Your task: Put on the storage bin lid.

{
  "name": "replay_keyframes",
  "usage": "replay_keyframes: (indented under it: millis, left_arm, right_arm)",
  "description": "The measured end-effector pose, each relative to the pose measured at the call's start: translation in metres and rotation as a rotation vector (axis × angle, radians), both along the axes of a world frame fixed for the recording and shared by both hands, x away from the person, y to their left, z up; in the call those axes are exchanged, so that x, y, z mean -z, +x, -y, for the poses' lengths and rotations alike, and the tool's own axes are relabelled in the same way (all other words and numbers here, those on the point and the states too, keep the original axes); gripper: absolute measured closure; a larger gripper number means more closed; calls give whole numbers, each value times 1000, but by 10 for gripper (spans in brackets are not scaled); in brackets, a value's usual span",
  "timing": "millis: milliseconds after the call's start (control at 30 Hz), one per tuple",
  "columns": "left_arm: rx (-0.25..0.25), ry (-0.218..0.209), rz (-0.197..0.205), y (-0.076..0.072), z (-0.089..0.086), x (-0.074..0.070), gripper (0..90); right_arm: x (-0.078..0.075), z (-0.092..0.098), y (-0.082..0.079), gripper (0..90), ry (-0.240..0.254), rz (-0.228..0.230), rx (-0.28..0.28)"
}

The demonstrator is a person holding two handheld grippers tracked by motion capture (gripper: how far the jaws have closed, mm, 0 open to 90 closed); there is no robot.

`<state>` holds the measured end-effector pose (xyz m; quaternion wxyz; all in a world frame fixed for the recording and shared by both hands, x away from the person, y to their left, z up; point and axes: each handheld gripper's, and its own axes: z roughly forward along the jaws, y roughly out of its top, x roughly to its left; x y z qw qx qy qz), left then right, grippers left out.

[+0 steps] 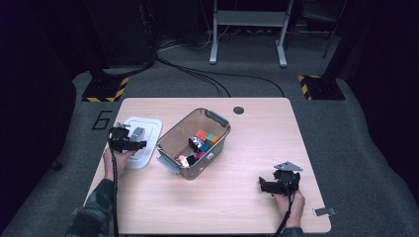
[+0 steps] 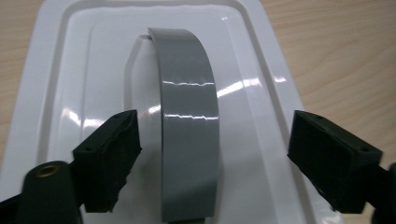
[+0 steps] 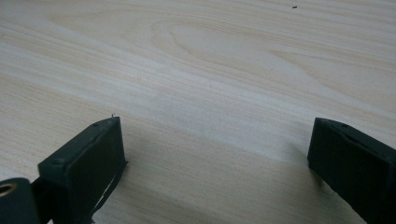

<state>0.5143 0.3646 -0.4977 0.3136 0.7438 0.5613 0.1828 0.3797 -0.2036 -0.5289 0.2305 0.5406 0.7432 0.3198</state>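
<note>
White lid (image 2: 65, 93) — grey handle (image 2: 189, 126), between open jaws

A white lid (image 2: 60, 70) is showing a glossy grey handle (image 2: 189, 121), lying on the pale wood-grain table (image 3: 196, 60) beside black pads (image 2: 109, 156).

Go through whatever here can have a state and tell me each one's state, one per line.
Storage bin: uncovered, small colourful items inside.
White lid: off the bin, flat on the table beside it.
Grey handle: between the left jaws, not gripped.
Left gripper: open, astride the handle.
Right gripper: open, empty, over bare table.
</note>
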Motion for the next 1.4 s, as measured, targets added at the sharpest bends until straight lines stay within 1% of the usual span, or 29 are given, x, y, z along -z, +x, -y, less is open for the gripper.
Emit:
replay_keyframes:
  millis: [67, 100, 133, 167, 200, 233, 267, 367, 433, 467, 500, 567, 600, 633, 667, 700, 767, 800, 833, 900, 1033, 1133, 1167, 1233, 1267, 1300, 1333, 1367, 1400]
  left_arm:
    - [-12, 28, 0, 1, 1, 2, 316]
    - [-24, 32, 0, 1, 1, 3, 344]
    - [-34, 33, 1, 2, 0, 4, 379]
    - [-37, 31, 9, 2, -1, 5, 440]
    - [-57, 21, 21, 2, -2, 6, 480]
    - [-66, 30, 32, 2, -2, 5, 580]
    - [-63, 47, 39, 1, -2, 4, 662]
    - [-62, 45, 40, 0, -3, 3, 668]
    - [-54, 43, 53, -1, -4, 2, 670]
    - [-42, 42, 42, -2, -5, -1, 670]
    - [-42, 37, 55, -3, -6, -2, 670]
    - [-27, 31, 60, -6, -7, -8, 671]
    - [-24, 26, 71, -7, -8, -11, 671]
    - [-31, 7, 88, -9, -8, -14, 671]
    - [-21, 13, 87, -10, -8, -18, 671]
    - [-19, 12, 100, -12, -8, -21, 671]
    - [3, 26, 109, -14, -7, -27, 671]
    - [14, 29, 103, -15, -8, -31, 671]
    - [19, 20, 104, -15, -8, -34, 671]
    - [18, 14, 123, -16, -7, -42, 672]
    - [47, 27, 136, -16, -7, -60, 672]
    - [56, 21, 160, -16, -4, -75, 671]
    - [59, 14, 160, -16, -4, -81, 671]
    - [67, 10, 174, -16, -1, -91, 671]
    - [84, 7, 179, -17, 1, -102, 672]
    - [84, 7, 179, -17, 1, -102, 672]
    - [95, 11, 184, -17, 3, -107, 672]
    - [97, 5, 191, -17, 5, -112, 672]
    - [115, 1, 197, -18, 8, -122, 671]
  right_arm:
    - [0, 0, 0, 28, 0, 0, 0]
    - [0, 0, 0, 28, -1, 0, 0]
    - [0, 0, 0, 28, -1, 0, -1]
    - [0, 0, 0, 28, 0, 0, 1]
    - [0, 0, 0, 28, 0, 0, 1]
    - [0, 0, 0, 29, -1, 0, 0]
    - [0, 0, 0, 29, 0, 0, 0]
    - [0, 0, 0, 30, -1, 0, 2]
    - [0, 1, 0, 31, -8, 0, -4]
    - [0, 1, 0, 31, -8, 0, -4]
    - [0, 1, 0, 31, -8, 0, -4]
    - [0, 1, 0, 31, -6, 1, -5]
    - [0, 1, 0, 31, -7, 0, -4]
    - [0, 1, 0, 31, -5, 1, -4]
    - [0, 1, 0, 31, -8, 1, -4]
    - [0, 1, 0, 31, -6, 1, -4]
    - [0, 1, 0, 31, -7, 1, -4]
    - [0, 0, 0, 31, -5, 1, -1]
    - [0, 1, 0, 31, -7, 0, -3]
    - [0, 1, 0, 31, -7, 0, -3]
    - [0, 1, 0, 31, -8, 1, -4]
    - [0, 1, 0, 31, -7, 0, -3]
    - [0, 1, 0, 31, -7, 0, -3]
    - [0, 0, 0, 31, -3, 0, -2]
    - [0, 1, 0, 31, -6, 0, -5]
    - [0, 1, 0, 31, -6, 0, -5]
    - [0, 1, 0, 31, -7, 1, -5]
    - [0, 1, 0, 31, -6, 1, -5]
    - [0, 1, 0, 31, -7, 0, -6]
